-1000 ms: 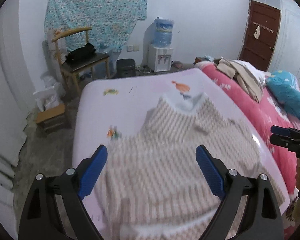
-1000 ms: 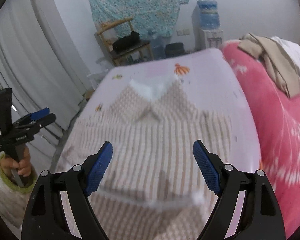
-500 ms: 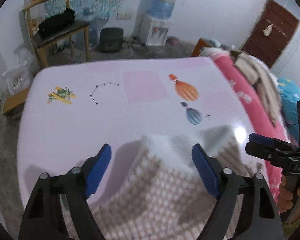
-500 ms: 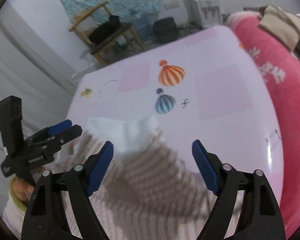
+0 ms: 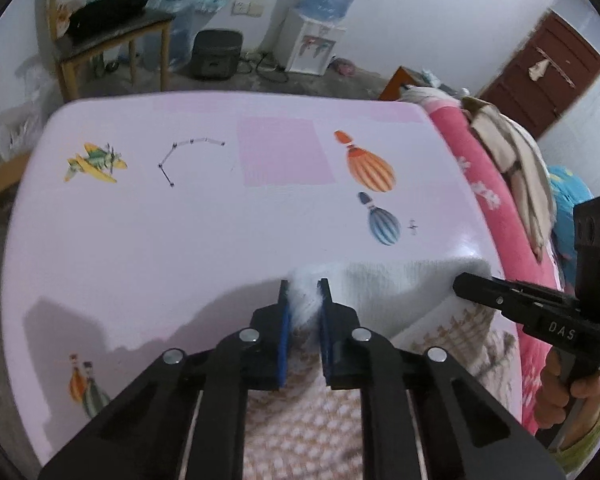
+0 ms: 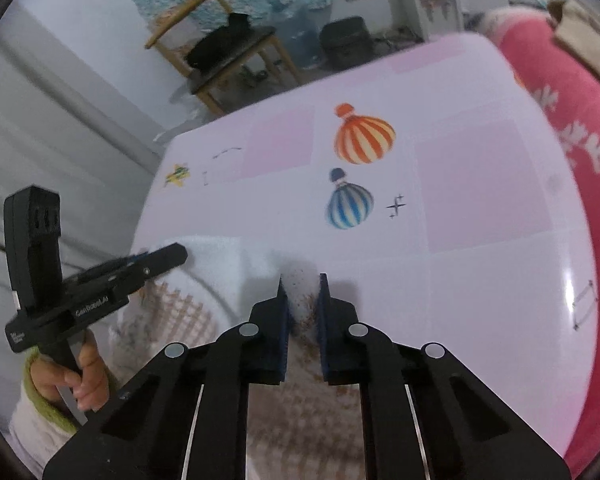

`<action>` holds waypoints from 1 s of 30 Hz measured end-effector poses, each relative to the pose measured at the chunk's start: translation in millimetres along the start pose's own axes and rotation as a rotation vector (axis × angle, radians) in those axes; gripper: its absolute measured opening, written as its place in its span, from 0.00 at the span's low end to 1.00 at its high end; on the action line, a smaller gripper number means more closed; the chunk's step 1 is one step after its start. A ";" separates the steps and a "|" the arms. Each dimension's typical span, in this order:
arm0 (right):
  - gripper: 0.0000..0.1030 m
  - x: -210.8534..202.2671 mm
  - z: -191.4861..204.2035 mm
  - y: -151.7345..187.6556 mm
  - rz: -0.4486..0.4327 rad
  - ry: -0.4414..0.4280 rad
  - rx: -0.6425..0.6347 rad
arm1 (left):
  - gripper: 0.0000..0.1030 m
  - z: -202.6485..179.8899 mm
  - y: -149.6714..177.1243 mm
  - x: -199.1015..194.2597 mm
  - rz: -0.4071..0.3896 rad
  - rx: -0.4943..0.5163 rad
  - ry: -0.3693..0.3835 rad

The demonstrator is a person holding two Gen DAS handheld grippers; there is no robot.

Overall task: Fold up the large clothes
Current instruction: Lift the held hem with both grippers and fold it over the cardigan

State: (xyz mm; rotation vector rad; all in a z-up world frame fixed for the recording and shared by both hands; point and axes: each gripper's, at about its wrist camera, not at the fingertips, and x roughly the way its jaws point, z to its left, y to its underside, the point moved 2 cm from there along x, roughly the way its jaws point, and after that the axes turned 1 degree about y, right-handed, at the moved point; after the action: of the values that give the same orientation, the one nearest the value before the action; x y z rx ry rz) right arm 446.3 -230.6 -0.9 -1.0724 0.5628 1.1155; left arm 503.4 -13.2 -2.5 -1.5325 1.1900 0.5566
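Note:
A beige-and-white knit sweater (image 5: 300, 424) lies on the pink sheet (image 5: 140, 240) with its white far edge (image 5: 400, 280) raised. My left gripper (image 5: 303, 286) is shut on the left end of that white edge. My right gripper (image 6: 300, 280) is shut on the right end of it. The sweater also shows in the right wrist view (image 6: 300, 420). Each gripper appears in the other's view, the right gripper (image 5: 466, 282) at the right, the left gripper (image 6: 176, 254) at the left. The rest of the sweater is hidden below the grippers.
The sheet bears printed balloons (image 6: 364, 138) and a plane (image 5: 96, 162). A red blanket (image 6: 580, 128) with beige clothes (image 5: 516, 160) lies to the right. A wooden chair (image 5: 108, 28), a black box (image 5: 216, 54) and a water dispenser (image 5: 320, 32) stand beyond the bed.
Both grippers were open above the spread sweater, moved forward to its white far edge, and have now shut on it, left and right ends.

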 end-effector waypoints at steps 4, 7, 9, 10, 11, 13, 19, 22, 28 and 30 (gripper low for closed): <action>0.10 -34.0 17.4 21.3 -0.034 -0.009 -0.074 | 0.11 -14.5 17.5 -39.9 -0.050 0.079 -0.003; 0.10 -51.5 29.6 44.8 -0.049 -0.014 -0.132 | 0.11 -29.5 45.9 -74.4 -0.090 0.172 -0.014; 0.15 -62.4 34.5 65.5 -0.045 -0.026 -0.168 | 0.11 -38.2 69.0 -89.9 -0.101 0.228 -0.020; 0.20 -65.7 36.3 72.7 -0.039 -0.028 -0.179 | 0.11 -41.5 78.6 -94.9 -0.103 0.249 -0.021; 0.22 -70.7 38.9 84.1 -0.028 -0.026 -0.195 | 0.11 -45.1 93.4 -101.4 -0.104 0.277 -0.025; 0.37 -88.1 44.1 101.2 -0.037 -0.057 -0.218 | 0.11 -49.2 117.2 -109.4 -0.104 0.314 -0.026; 0.40 -120.4 67.4 88.9 -0.143 -0.201 -0.216 | 0.11 -55.2 168.7 -105.6 -0.076 0.404 -0.094; 0.23 -74.5 77.2 82.3 -0.050 -0.198 -0.189 | 0.12 -51.3 181.6 -100.6 -0.054 0.375 -0.101; 0.17 7.6 60.9 130.1 0.164 -0.080 -0.193 | 0.17 -34.6 204.9 -120.5 -0.044 0.303 -0.013; 0.17 9.5 59.7 141.5 0.123 -0.085 -0.236 | 0.17 -27.6 206.4 -132.2 -0.067 0.278 0.022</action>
State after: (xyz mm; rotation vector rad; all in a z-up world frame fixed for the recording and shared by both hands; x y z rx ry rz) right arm 312.4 -165.8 -40.3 -1.1988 0.4416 1.3542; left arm 261.4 26.8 23.2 -1.3379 1.1746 0.3149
